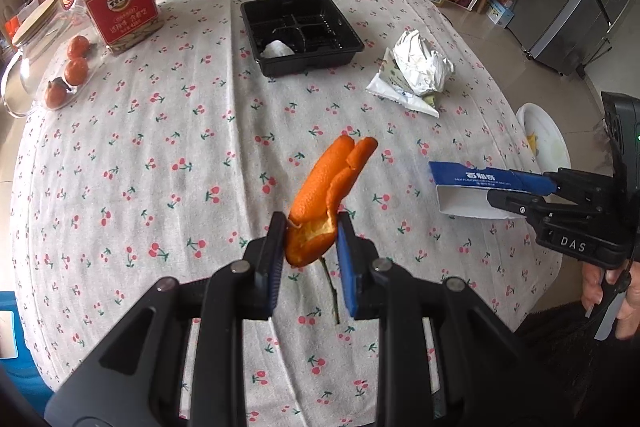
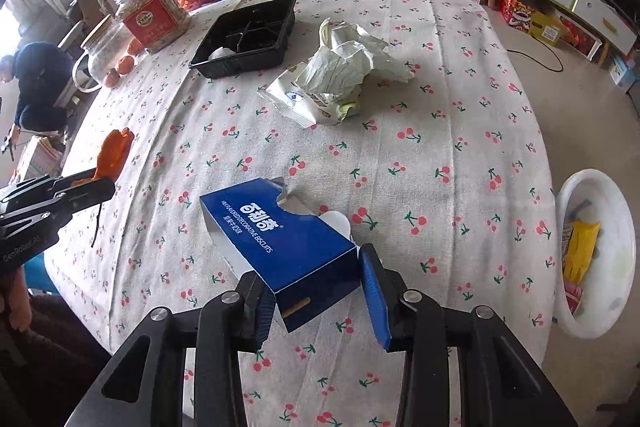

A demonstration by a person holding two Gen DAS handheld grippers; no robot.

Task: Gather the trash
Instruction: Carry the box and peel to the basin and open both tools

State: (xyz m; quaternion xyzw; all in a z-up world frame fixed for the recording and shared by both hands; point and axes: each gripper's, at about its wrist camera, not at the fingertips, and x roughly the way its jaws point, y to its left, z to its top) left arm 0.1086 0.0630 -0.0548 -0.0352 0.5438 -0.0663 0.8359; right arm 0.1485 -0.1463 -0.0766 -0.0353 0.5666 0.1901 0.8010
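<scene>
- Our left gripper (image 1: 310, 227) had its jaws clamped on a strip of orange peel (image 1: 326, 187), which stuck up beyond the fingertips, clear of the cherry-print tablecloth (image 1: 160, 167).
- Our right gripper (image 2: 316, 277) had its jaws pressed against the near end of a blue biscuit box (image 2: 276, 231); the box's open far end pointed out over the table.
- A thin dark twig (image 1: 331, 291) lay on the cloth just below the left gripper.
- Near the far middle of the table stood a black plastic tray (image 1: 302, 31) with dividers, a bit of white crumpled paper (image 1: 276, 49) in its near-left compartment.
- To the right of the tray lay a crumpled silver-white snack bag (image 1: 416, 71).
- At the far left stood a clear jar of seeds (image 1: 116, 3) with a red label, and beside it three small orange fruits (image 1: 74, 69) in front of a glass jar (image 1: 38, 51).
- Off the table's right edge sat a white bin (image 2: 600, 251) holding yellow and red wrappers.
</scene>
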